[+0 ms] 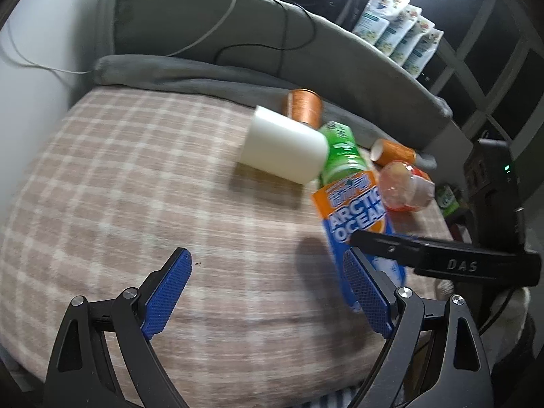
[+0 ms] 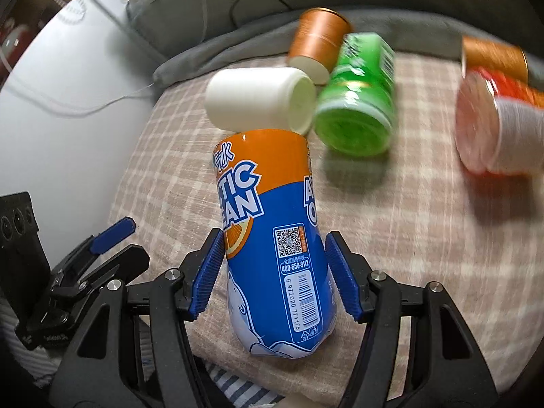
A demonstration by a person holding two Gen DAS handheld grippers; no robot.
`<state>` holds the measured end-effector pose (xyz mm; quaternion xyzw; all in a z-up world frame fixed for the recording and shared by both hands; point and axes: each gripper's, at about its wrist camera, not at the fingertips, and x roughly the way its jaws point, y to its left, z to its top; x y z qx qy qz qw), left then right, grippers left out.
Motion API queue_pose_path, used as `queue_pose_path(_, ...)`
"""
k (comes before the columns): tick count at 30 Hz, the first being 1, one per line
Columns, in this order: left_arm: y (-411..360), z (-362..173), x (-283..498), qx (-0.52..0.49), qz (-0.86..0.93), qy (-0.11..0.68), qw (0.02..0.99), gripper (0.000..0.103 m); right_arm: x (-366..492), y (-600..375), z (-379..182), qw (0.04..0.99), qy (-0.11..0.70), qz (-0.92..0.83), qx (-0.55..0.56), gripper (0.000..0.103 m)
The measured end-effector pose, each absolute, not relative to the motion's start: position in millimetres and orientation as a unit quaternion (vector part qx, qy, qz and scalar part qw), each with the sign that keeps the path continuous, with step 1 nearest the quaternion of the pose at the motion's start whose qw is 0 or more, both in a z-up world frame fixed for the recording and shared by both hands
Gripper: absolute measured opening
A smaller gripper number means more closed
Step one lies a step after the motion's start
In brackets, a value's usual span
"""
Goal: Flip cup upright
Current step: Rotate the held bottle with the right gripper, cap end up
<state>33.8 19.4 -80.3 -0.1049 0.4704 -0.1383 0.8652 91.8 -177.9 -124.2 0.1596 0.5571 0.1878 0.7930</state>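
A blue and orange "Arctic Ocean" cup lies between the fingers of my right gripper, whose blue pads sit on both its sides, the left pad touching. The same cup shows in the left wrist view, with the right gripper's black finger across it. My left gripper is open and empty, low over the checked blanket, to the left of the cup. A white cup lies on its side further back, also in the right wrist view.
A green cup, two orange cups and a red clear cup lie on their sides on the blanket. A grey headboard with cables runs behind. A white wall is on the left.
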Motion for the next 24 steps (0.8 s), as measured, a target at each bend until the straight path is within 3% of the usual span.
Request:
queue_pose_path(14,-0.5,-93.3,45.7,-0.124,-0.156,0.496,0.845,0.09,97.7,-183.6,-131.6,0.794,0.555,0.189,0.159,0.07)
queue_pose_path(16,-0.7,-94.4,47.5,-0.13,-0.157,0.499,0.842,0.09,95.4,-185.8,-126.5,0.802,0.545,0.192,0.15,0.077)
queue_pose_path(24,-14.3,-100.4,58.1,-0.164,-0.172,0.517,0.822,0.09,74.3,-216.9,-96.6,0.847,0.486,0.187,0.106,0.079)
